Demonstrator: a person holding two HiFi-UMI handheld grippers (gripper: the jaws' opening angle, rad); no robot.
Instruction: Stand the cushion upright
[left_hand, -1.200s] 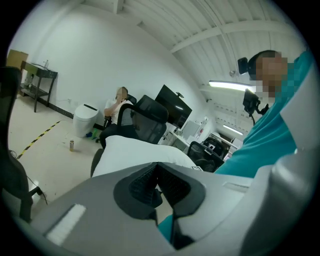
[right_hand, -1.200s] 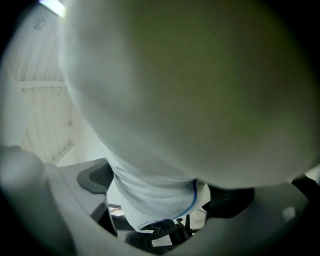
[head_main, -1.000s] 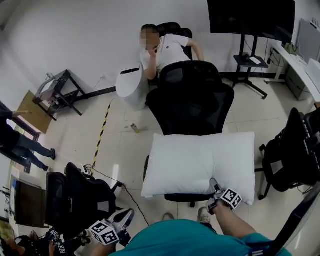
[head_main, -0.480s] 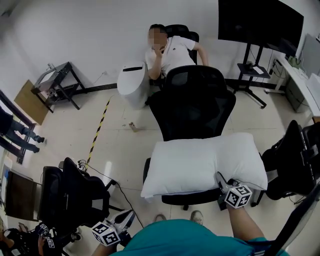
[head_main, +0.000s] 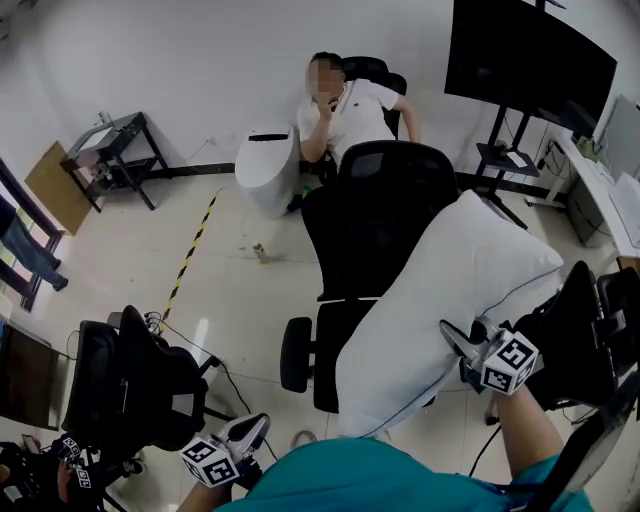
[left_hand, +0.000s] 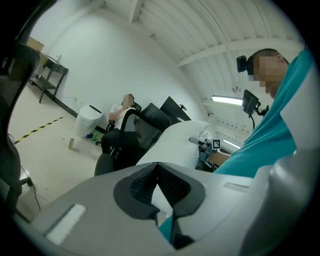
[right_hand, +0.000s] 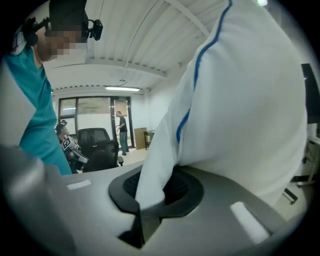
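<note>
The white cushion (head_main: 440, 300) stands steeply tilted on the seat of the black office chair (head_main: 390, 190), and its upper end leans by the backrest. My right gripper (head_main: 462, 345) is shut on the cushion's lower right edge. In the right gripper view, white fabric with a blue piping line (right_hand: 240, 100) fills the frame and a fold of it is pinched between the pads (right_hand: 150, 192). My left gripper (head_main: 250, 432) hangs low at the bottom left, away from the cushion, shut with nothing in it. In the left gripper view the cushion (left_hand: 175, 135) shows beyond the jaws (left_hand: 162, 197).
A person (head_main: 350, 100) sits in another chair behind the office chair, beside a white bin (head_main: 268, 165). A dark screen on a stand (head_main: 530, 60) is at the back right. More black chairs stand at the left (head_main: 140, 380) and right (head_main: 580, 340). A can (head_main: 260, 251) is on the floor.
My right gripper has risen and rolled with the cushion's edge in it, swinging the cushion from flat on the seat to steeply tilted. The left gripper has hardly moved.
</note>
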